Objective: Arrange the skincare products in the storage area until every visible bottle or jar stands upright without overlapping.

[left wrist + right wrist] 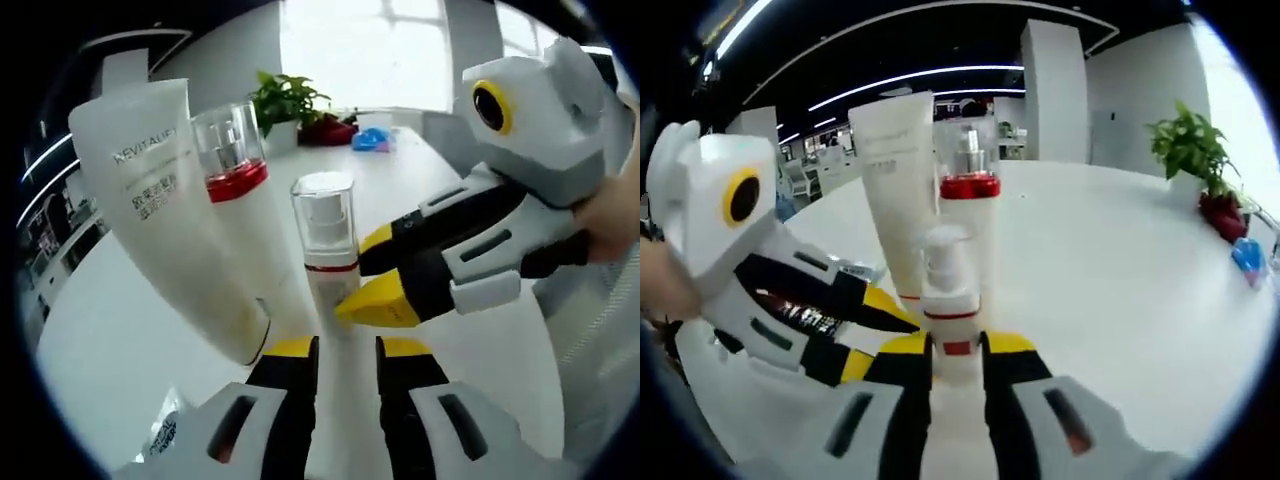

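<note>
The right gripper (pixel 957 350) is seen in the right gripper view with its two yellow-tipped jaws closed against the lower body of a small pump bottle (pixel 948 300), one jaw on each side. The bottle is held upright; it is white with a red band and a clear cap over the pump head. In the left gripper view the same right gripper (pixel 362 285) enters from the right, held by a hand (pixel 612 215), and its yellow tips are set against the side of the small pump bottle (pixel 327 245).

The left gripper (pixel 345 350) is shown in its own view with the jaws parted by a narrow gap. Nothing is gripped between them; the base of the small pump bottle stands just beyond the tips. In the right gripper view the left gripper (pixel 885 320) comes in from the left, with its yellow tips beside the bottle.

Directly behind the small pump bottle a taller bottle (pixel 240 190) with a red collar and a clear cap is standing upright. To its side a large white tube (pixel 165 210), printed with grey lettering, is tilted and rests on its cap end; it lies close against the taller bottle.

All three products are placed on a white table (pixel 110 330). At the far end of the table a potted plant (pixel 285 105) and a small blue item (pixel 372 140) are visible.
</note>
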The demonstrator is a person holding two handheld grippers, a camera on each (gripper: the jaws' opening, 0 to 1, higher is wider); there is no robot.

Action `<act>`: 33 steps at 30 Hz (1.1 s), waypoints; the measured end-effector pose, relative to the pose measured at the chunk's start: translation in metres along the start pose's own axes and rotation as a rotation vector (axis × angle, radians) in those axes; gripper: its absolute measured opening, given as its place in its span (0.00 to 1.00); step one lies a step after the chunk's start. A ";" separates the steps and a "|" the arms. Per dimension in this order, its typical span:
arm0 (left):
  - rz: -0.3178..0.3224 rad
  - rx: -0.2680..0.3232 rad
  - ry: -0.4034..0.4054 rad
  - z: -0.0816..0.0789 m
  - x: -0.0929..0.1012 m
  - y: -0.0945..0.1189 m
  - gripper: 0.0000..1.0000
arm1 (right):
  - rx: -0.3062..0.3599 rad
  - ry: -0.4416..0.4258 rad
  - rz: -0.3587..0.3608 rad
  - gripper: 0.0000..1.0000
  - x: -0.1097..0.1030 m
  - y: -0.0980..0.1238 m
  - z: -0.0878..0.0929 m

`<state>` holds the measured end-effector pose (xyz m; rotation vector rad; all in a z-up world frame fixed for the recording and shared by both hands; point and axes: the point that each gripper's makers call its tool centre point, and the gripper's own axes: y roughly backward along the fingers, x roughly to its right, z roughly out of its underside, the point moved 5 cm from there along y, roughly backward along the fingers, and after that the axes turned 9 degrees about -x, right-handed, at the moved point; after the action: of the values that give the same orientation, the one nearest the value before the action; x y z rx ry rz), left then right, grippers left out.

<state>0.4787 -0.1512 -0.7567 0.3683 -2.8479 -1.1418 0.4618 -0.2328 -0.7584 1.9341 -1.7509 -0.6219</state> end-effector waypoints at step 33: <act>-0.032 -0.019 0.091 0.025 0.013 0.040 0.27 | -0.069 -0.050 0.001 0.26 -0.003 -0.002 0.016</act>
<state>0.4542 -0.1093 -0.7475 0.4534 -2.7606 -1.1265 0.4537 -0.2302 -0.7723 1.8859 -1.7379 -0.7266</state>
